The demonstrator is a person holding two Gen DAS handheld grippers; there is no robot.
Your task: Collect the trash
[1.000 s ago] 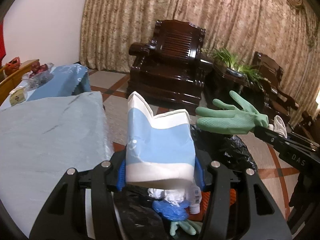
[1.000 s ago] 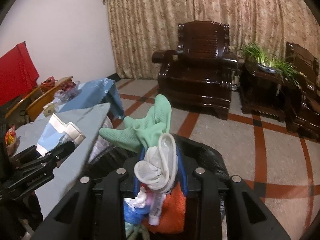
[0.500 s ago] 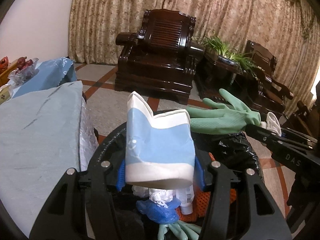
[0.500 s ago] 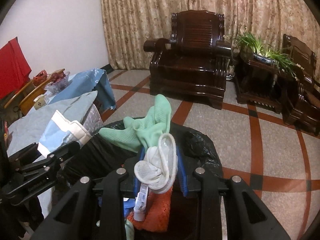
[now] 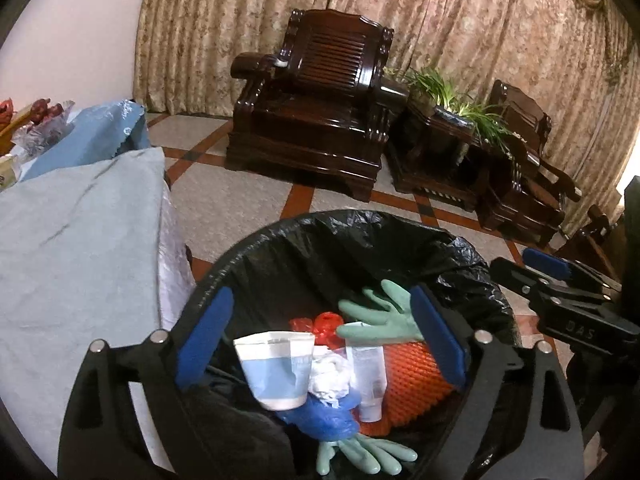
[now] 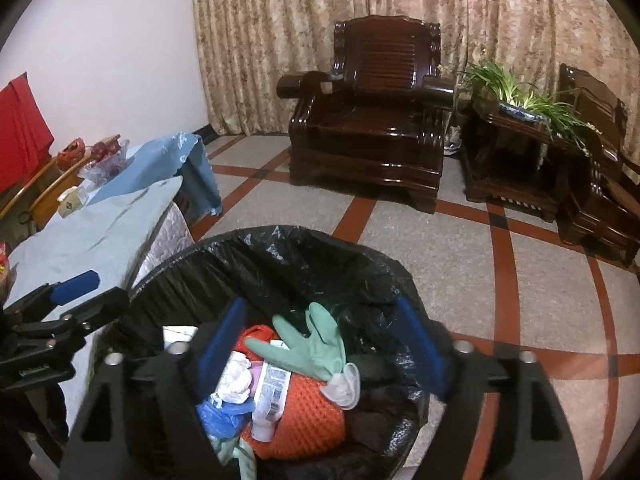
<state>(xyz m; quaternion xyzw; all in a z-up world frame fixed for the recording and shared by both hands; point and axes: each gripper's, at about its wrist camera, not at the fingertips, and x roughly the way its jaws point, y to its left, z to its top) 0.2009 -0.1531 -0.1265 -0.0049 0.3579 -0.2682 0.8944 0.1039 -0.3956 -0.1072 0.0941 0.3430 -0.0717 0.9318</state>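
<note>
— So, the left wrist view?
— The left gripper [image 5: 320,336] has just been opening; its jaws stand apart, nothing between them. The crumpled blue-and-white paper carton [image 5: 276,368] lies in the black-lined trash bin [image 5: 360,224].
— Right wrist view?
— The right gripper [image 6: 320,344] has just been opening too, empty; the pale green rubber glove [image 6: 308,344] lies on the trash.

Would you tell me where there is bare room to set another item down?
The grey cloth left of the bin is bare. Inside the bin is crowded: carton, green glove, tube, orange mesh.
</note>
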